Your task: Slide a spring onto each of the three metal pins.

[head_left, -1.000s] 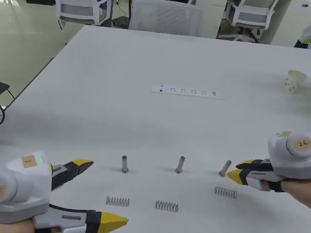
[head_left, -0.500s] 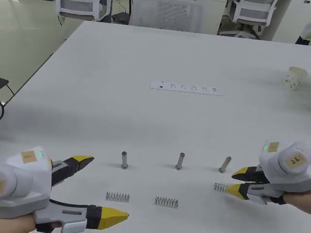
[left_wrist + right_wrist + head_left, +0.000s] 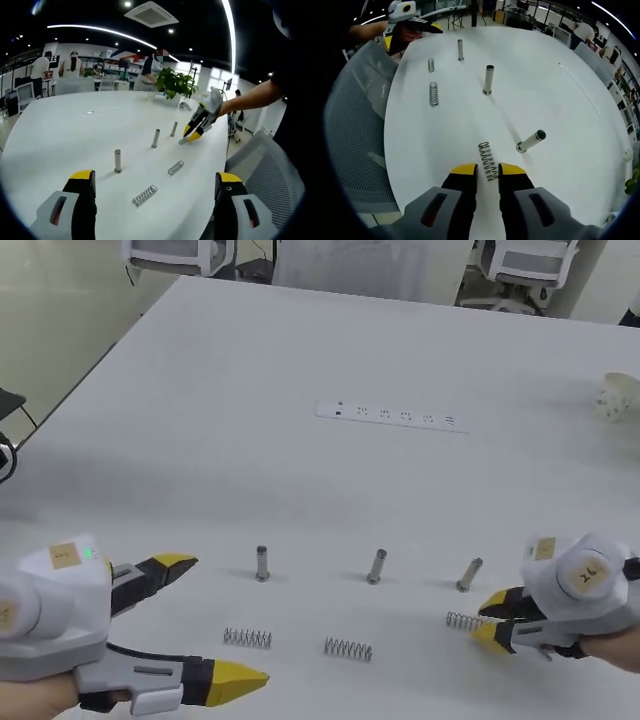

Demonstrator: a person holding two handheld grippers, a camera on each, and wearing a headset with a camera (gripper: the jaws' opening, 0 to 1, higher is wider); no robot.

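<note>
Right gripper fingers are drawn narrow about 1 spring lying on the table beside the right pin; grip cannot be told. Left gripper is held wide open, empty.

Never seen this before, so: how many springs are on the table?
3: left spring and middle spring lie free; right spring ends between the tips of the right hand-held gripper. None look hidden.
</note>
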